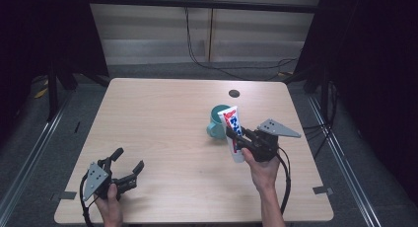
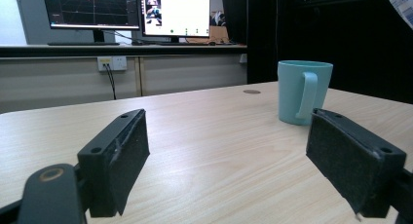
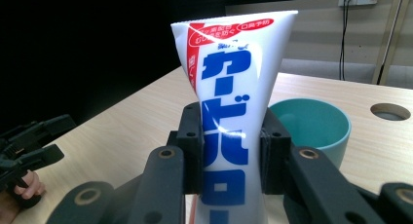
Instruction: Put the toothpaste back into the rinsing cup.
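Beside the teal mug (image 1: 217, 122) near the tabletop's (image 1: 172, 113) middle: white toothpaste tube (image 1: 235, 133) upright, pinched at mid-body between right tongs (image 1: 235, 136); left tongs (image 1: 129, 166) spread wide and empty, low over the near-left corner, well apart from both.

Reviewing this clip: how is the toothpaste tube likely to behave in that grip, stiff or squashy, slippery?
The toothpaste tube probably yields: it narrows where the right gripper pinches it. Its glossy skin may slip. Held upright beside the teal mug, its flat crimped end suggests it won't roll far if dropped.
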`<state>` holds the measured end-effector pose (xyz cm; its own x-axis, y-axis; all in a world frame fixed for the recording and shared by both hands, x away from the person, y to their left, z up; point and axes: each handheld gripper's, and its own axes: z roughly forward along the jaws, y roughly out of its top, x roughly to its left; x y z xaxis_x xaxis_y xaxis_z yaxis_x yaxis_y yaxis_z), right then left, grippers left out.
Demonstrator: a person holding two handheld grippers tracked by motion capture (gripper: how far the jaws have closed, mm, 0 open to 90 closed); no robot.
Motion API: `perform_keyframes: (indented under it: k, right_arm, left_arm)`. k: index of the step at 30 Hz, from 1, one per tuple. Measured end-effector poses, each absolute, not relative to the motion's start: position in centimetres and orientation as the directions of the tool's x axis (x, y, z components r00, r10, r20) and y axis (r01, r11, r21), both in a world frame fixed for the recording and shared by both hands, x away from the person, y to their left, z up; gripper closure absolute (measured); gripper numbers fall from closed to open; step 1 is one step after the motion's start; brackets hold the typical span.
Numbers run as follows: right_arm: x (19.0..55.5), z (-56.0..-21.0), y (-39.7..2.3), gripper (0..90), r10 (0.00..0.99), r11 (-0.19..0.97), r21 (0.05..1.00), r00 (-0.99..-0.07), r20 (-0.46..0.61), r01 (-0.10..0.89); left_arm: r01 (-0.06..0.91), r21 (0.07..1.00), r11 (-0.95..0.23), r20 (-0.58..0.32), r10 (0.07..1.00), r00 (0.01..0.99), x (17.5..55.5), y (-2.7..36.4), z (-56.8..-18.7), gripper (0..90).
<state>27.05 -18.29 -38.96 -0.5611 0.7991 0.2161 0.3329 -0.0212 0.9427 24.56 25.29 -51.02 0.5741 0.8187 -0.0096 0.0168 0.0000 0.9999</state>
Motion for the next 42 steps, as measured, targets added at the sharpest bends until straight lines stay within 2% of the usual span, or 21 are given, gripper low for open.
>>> perform_keyframes:
  k: [8,32,42]
  right_arm:
    - [27.5,-38.3,-18.4,68.6,0.807,-0.029,0.951,-0.555,0.203,0.306]
    - [30.6,-36.6,-18.8,68.2,0.811,-0.047,0.947,-0.541,0.221,0.317]
    - [31.8,-35.5,-19.2,68.2,0.832,-0.036,0.951,-0.518,0.198,0.306]
  left_arm:
    - [0.017,1.000,-0.001,-0.009,0.818,0.575,24.6,25.3,-51.0,15.6]
    - [0.015,1.000,-0.004,-0.006,0.815,0.579,24.5,25.3,-51.0,15.6]
    - [0.016,1.000,-0.004,-0.006,0.815,0.580,24.6,25.3,-51.0,15.6]
